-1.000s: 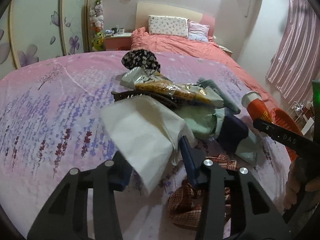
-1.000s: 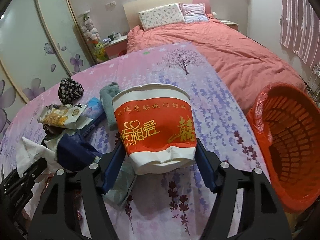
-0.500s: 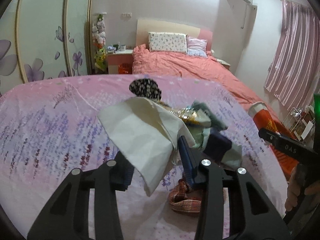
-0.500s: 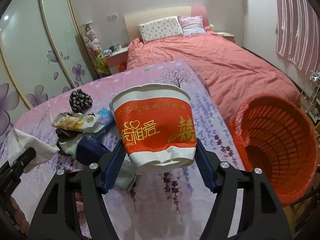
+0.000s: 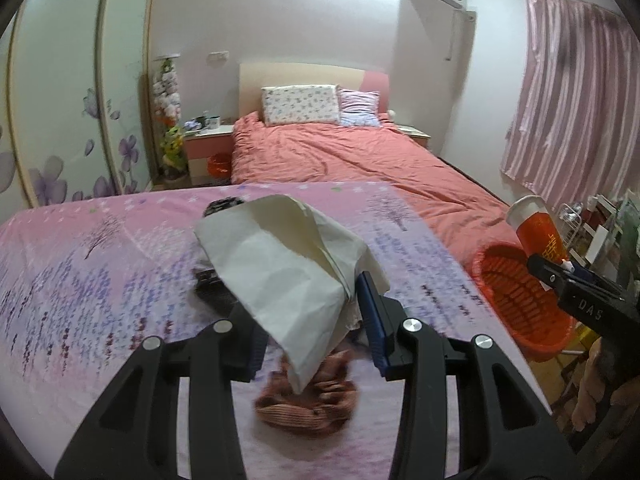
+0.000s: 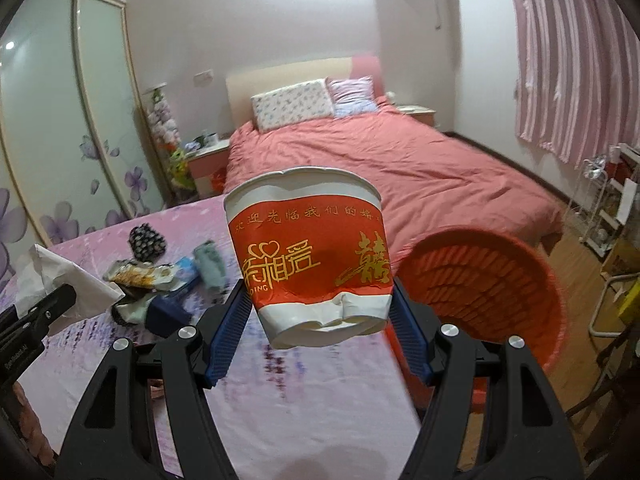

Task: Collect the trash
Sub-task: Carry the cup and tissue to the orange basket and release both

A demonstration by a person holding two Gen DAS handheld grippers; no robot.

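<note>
Both grippers are higher above the table than a second ago, and the orange plastic lattice basket (image 6: 480,284) now sits much closer under the right one. The left gripper (image 5: 308,320) has its blue-padded fingers (image 5: 370,312) closed partway on a crumpled sheet of white paper (image 5: 280,264), which hangs down between them and covers most of the view behind it. The right gripper (image 6: 320,316) holds a dented paper cup with a red band and gold characters (image 6: 312,256); its fingers stand fairly wide, pressed on the two sides of the cup near its crushed bottom. The cup is upright in the air, just left of the basket, which stands beside the edge of the table. On the pink tablecloth with purple flowers (image 6: 300,400) the other trash lies in a small heap: a yellow and silver snack wrapper (image 6: 140,276), a dark blue packet (image 6: 164,314), a pale green cloth piece (image 6: 210,266) and a black and white patterned pouch (image 6: 147,240). A brown checked cloth (image 5: 312,400) lies on the table below the hanging paper. Behind the table is a bed with a coral-pink cover (image 5: 340,160).
</note>
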